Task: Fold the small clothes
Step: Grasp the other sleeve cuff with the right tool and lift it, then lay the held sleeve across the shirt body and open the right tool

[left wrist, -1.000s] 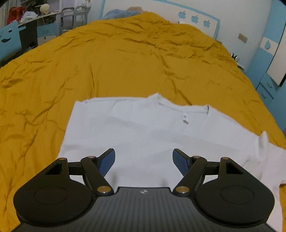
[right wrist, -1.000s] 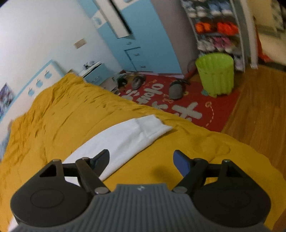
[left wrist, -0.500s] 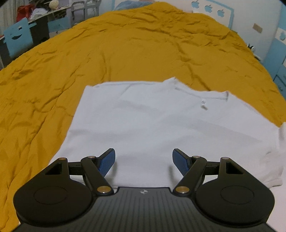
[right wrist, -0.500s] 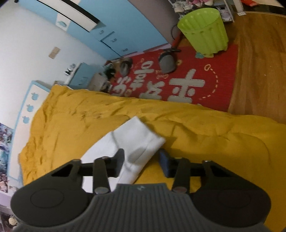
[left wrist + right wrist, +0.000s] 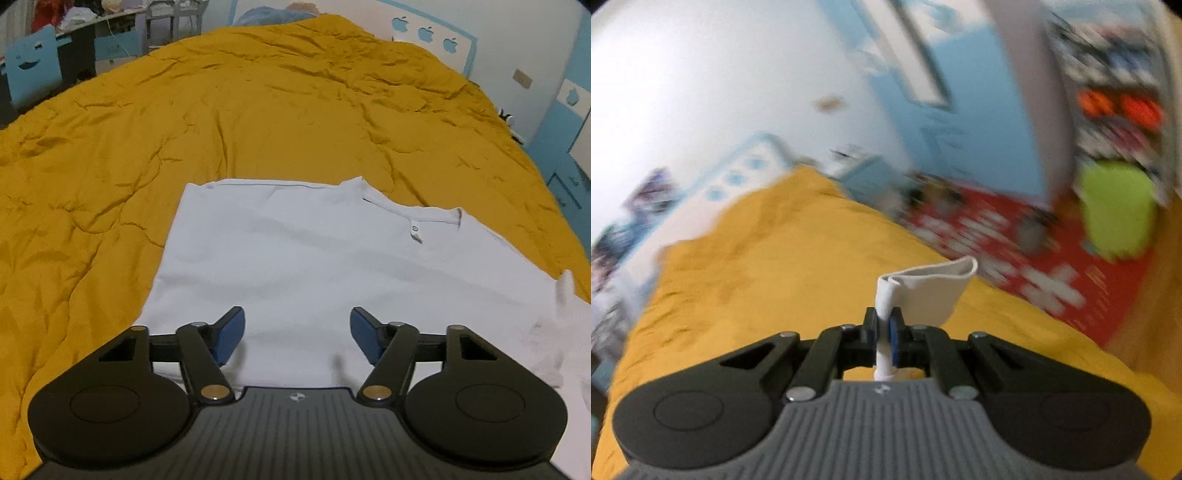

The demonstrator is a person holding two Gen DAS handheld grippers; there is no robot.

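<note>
Since a moment ago the right gripper (image 5: 885, 328) has clamped and lifted the sleeve (image 5: 929, 295), so folding it across the white shirt (image 5: 314, 266) comes next, while the left gripper (image 5: 296, 332) hovers agape.

Your right wrist view motion-blurred throughout, lime-green ribbed plastic bin (image 5: 1117, 210) and red patterned rug (image 5: 1034, 251) smeared, rug lettering unreadable, white cotton T-shirt (image 5: 332, 266) cut off at your left view's right edge, its near hem hidden behind your black left gripper (image 5: 297, 332).
</note>
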